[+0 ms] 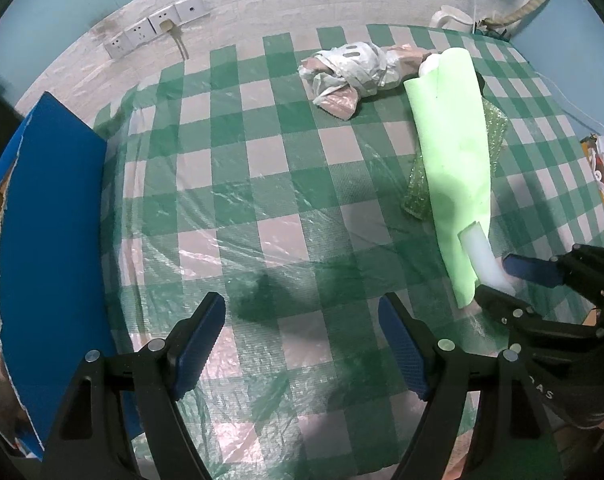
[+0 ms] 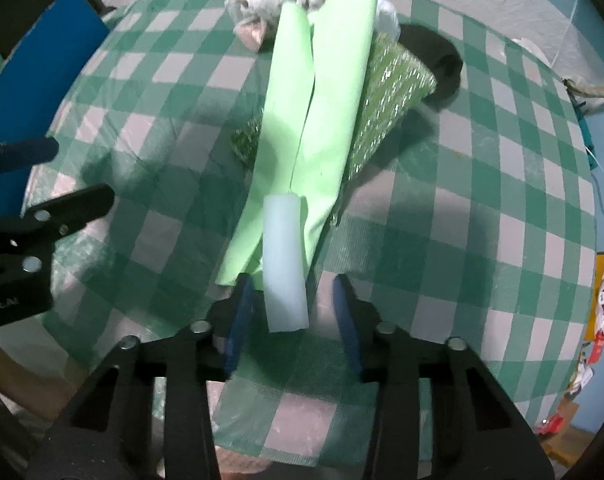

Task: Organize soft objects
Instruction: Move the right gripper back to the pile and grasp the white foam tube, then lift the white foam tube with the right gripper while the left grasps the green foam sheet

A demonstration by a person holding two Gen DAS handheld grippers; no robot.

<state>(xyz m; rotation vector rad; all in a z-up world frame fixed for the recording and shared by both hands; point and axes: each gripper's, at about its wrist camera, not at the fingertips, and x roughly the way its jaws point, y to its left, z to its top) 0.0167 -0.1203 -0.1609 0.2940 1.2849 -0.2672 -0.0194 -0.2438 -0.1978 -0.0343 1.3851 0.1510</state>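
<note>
White foam tube (image 2: 284, 264) between right tool (image 2: 294, 312) pads — untouched.

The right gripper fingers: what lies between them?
In the right wrist view, the near end of a white foam piece lies between the right gripper fingers; contact is unclear.

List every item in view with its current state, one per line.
Left tool: open, empty, above the bare tablecloth.
Right tool: open around the white foam strip, pads not pressing.
White foam strip: lying on the green foam sheet.
Green foam sheet: loosely rolled, flat on the table.
Crumpled plastic bag: bunched, untouched.
</note>
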